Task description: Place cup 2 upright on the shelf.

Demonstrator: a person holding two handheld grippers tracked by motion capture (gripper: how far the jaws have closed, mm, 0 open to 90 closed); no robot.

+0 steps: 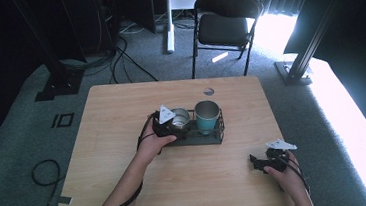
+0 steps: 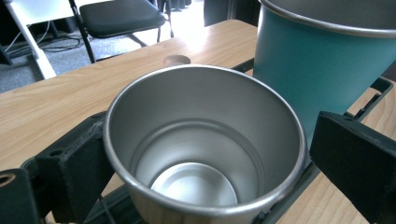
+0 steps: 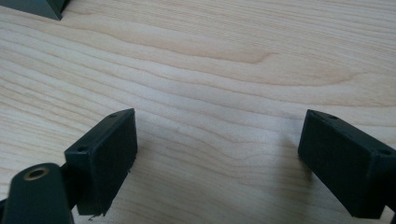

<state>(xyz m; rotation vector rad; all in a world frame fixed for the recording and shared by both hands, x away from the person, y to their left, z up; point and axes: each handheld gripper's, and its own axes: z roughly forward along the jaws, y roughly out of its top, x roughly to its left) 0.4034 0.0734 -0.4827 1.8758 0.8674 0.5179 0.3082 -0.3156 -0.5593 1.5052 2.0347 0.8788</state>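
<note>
The left gripper [image 1: 173, 126] has its two black jaws parted on either side of a bare steel cup [image 2: 204, 144]; in the left gripper view the left pad sits right at the cup's wall, while a sliver of daylight shows between the right pad and the rim, so the jaws stand apart around the cup rather than pressing on it. The cup stands upright in the left end of a dark rack [image 1: 209, 139] near the middle of the wooden table [image 1: 121, 113], its open mouth turned up and its inside empty. Just beside it, in the right end of the same rack, stands a teal cup [image 1: 207, 117] with a steel rim, also upright. The left hand [image 1: 150, 145] comes in from the bottom of the high view with the forearm angled up and to the right, and holds the gripper roughly level against the near-left side of the rack. Well apart from all this, near the table's right front edge, the right hand [image 1: 290, 174] holds the right gripper [image 1: 256, 163] low over bare wood, pointed left; in the right gripper view its jaws are spread wide with nothing between them.
</note>
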